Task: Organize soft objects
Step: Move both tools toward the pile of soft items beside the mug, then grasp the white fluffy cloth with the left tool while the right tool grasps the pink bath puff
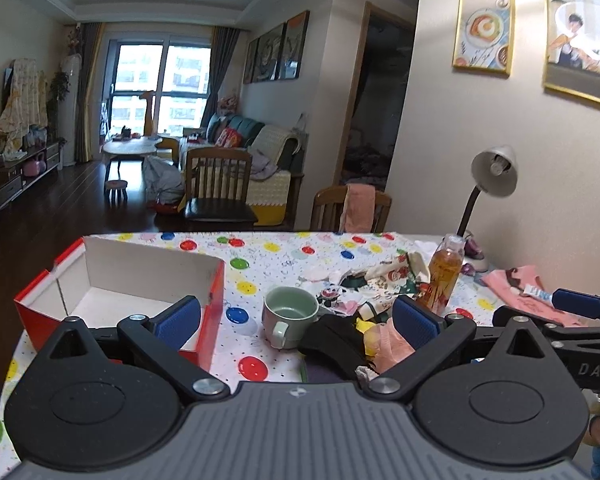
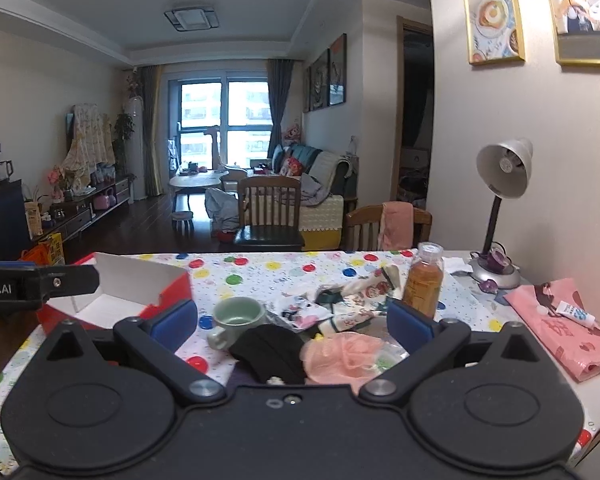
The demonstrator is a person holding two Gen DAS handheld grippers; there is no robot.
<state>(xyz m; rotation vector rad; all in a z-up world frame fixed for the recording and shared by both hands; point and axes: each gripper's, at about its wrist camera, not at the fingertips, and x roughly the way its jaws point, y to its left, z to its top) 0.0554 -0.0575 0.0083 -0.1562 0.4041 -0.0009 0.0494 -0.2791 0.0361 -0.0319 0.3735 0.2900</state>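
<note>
left gripper (image 1: 296, 322) jaws spread wide, nothing between the blue pads, hovering over the near table edge. right gripper (image 2: 293, 324) same: wide apart, empty, held just beside the left one, whose black finger pokes into the right wrist view at the far left

soft objects are in a loose heap right ahead of both grippers, near the front of the table: black cloth item (image 2: 272, 346) closest, pink mesh piece (image 2: 342, 354) just beside it on the right, printed socks or small garments (image 2: 342, 304) piled behind, reaching toward the amber bottle (image 2: 424, 284). Can't tell exactly how many pieces are in the heap, they overlap

red-and-white box (image 1: 120, 284) sits open to the left of the heap, inside looks bare white as far as the views show. Likely the destination, that's my guess from the task. green mug (image 1: 290, 316) stands between box and heap, touching or nearly touching the black cloth

also on the spotted tablecloth (image 1: 260, 264): pink bag (image 2: 560, 328) with a small tube on top at far right, desk lamp (image 2: 500, 208) at back right

progress: looks like the very start. Nothing soft in the box, nothing gripped, heap untouched. All of the sorting is left; mug and bottle are hard items in the way, risk of knocking them when reaching in
</note>
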